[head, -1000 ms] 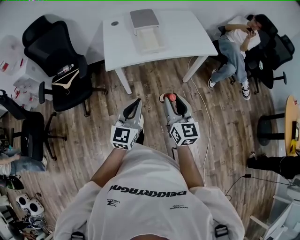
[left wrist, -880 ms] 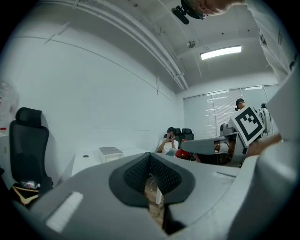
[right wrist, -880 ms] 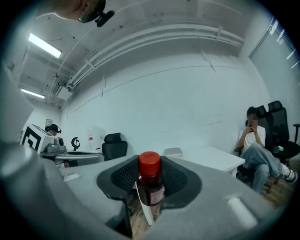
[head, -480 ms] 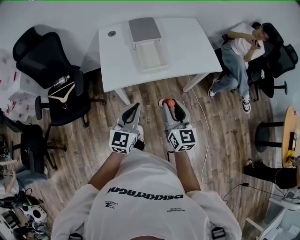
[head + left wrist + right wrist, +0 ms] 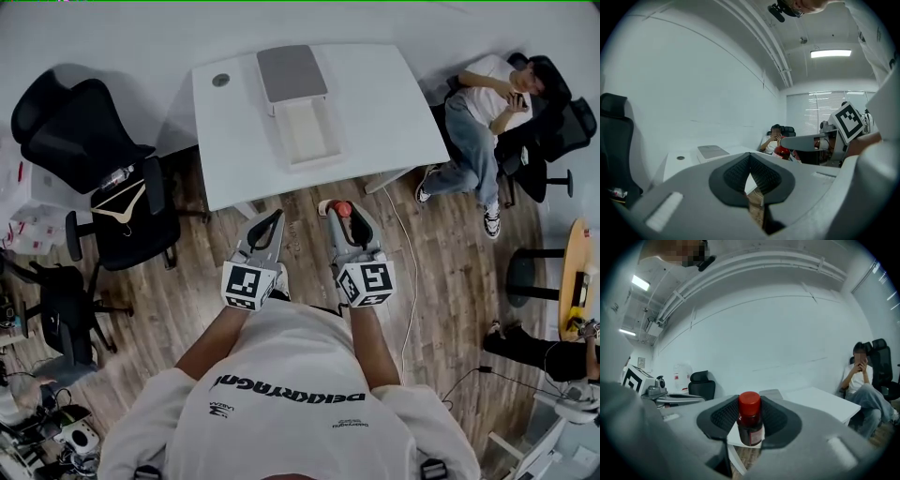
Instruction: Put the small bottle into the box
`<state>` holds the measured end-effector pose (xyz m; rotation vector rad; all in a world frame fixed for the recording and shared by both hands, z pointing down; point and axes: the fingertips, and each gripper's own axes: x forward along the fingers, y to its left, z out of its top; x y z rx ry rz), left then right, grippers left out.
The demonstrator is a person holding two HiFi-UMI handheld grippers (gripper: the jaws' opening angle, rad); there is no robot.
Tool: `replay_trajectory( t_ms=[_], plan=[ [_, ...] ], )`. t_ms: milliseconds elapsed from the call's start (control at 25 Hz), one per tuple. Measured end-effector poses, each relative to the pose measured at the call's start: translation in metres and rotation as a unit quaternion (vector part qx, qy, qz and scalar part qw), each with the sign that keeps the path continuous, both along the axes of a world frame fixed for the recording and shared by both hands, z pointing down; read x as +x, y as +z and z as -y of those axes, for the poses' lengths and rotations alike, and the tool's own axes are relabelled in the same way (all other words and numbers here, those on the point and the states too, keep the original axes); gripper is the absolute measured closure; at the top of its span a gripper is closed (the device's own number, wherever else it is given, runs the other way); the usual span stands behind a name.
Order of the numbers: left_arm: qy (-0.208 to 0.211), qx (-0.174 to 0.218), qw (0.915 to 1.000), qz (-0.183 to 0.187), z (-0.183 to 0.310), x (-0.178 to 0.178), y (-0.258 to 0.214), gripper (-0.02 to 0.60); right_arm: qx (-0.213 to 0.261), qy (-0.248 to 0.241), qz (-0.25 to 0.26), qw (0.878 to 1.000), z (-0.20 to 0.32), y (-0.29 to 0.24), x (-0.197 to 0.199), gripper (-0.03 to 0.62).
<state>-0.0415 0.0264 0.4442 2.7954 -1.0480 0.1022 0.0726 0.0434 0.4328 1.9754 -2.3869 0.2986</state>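
A small dark bottle with a red cap point(image 5: 750, 425) is seen upright between the black ribbed pads of the right gripper point(image 5: 337, 210), clamped at its body from both sides, with the red cap standing above the pads. The left gripper point(image 5: 751, 174) is held just beside the right one, its jaws brought together at the tips with nothing between them. From the head view, both grippers are shown over a brown wooden plank floor point(image 5: 441, 272), just short of the near edge of a white table point(image 5: 394, 103). On that table an open, shallow white box point(image 5: 307, 129) lies with a flat grey lid point(image 5: 292, 73) at its far end. The bottle is well apart from the box.
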Motion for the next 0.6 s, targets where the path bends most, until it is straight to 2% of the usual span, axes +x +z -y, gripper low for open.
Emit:
replay_trajectory(
  t_ms=[600],
  plan=[
    [0.005,-0.022,0.9997,-0.011,0.047,0.003,0.009,0.574,0.003,0.003,-0.015,1.000,0.051,-0.005,-0.005,0.456]
  ],
)
